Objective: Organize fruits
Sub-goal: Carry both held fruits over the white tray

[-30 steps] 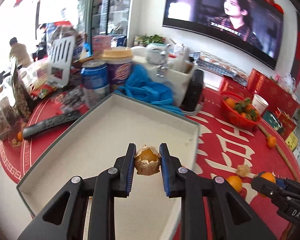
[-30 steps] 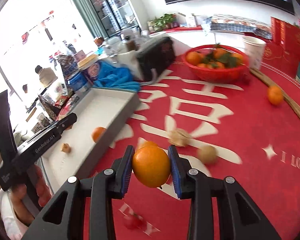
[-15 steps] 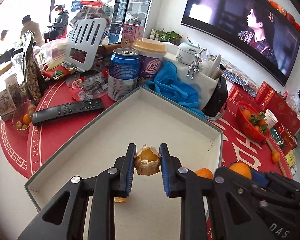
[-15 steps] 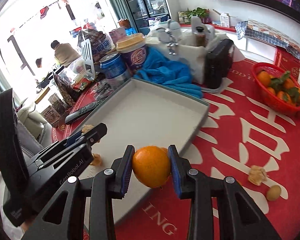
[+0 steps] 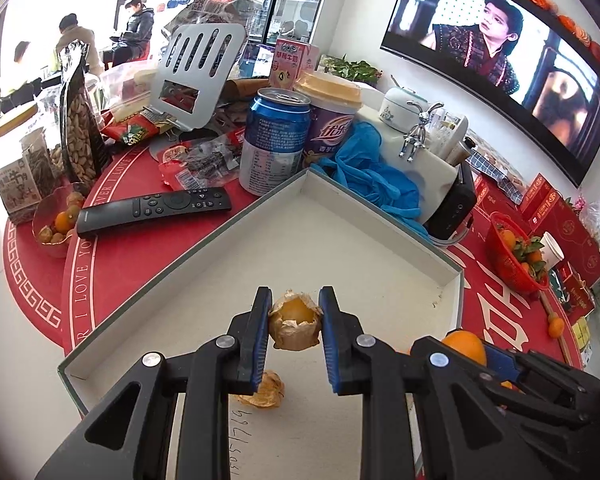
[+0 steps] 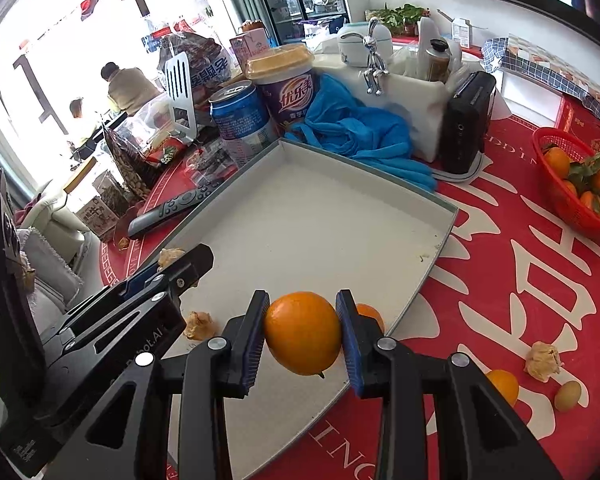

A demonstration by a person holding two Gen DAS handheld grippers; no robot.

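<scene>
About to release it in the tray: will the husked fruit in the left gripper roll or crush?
The husked fruit probably won't roll far: its papery husk is ragged. It looks light and fragile; the husk is already torn, so release gently over the tray.

Black gripper [image 5: 294, 328], blue pads [image 5: 327, 332], silver screws

red table [image 6: 500, 280], tray [image 6: 444, 240] (shallow), remote [image 5: 152, 210]
</scene>
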